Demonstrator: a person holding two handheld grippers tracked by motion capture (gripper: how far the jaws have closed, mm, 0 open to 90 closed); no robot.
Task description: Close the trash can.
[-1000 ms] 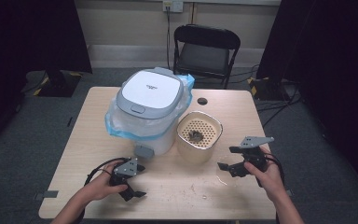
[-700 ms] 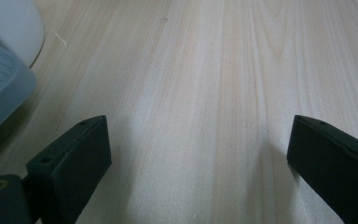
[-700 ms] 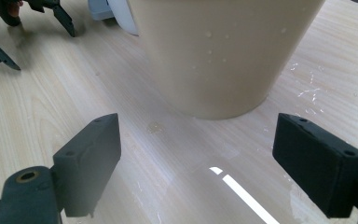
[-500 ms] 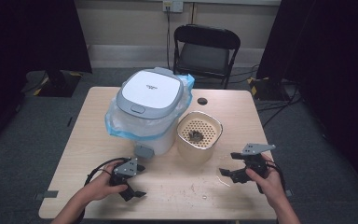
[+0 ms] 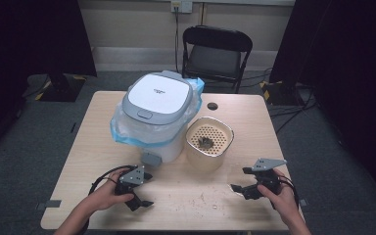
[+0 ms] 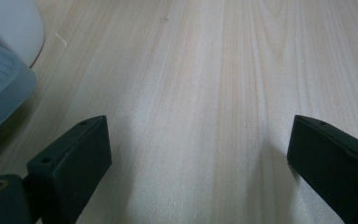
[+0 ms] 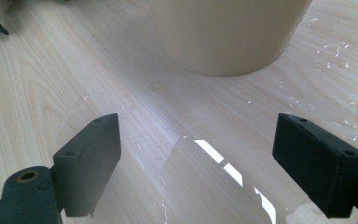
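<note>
Both grippers, left [image 5: 138, 192] and right [image 5: 246, 182], fingers released and empty, low over wet surface [image 5: 191, 196]; beige basket [image 5: 209, 143] near right gripper, liable to slide if nudged.

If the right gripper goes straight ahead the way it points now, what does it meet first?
Probably the beige strainer cup. It stands directly ahead of the open right gripper, with bare, wet table between them. Nothing else lies in that line, though the depth is hard to judge.
</note>
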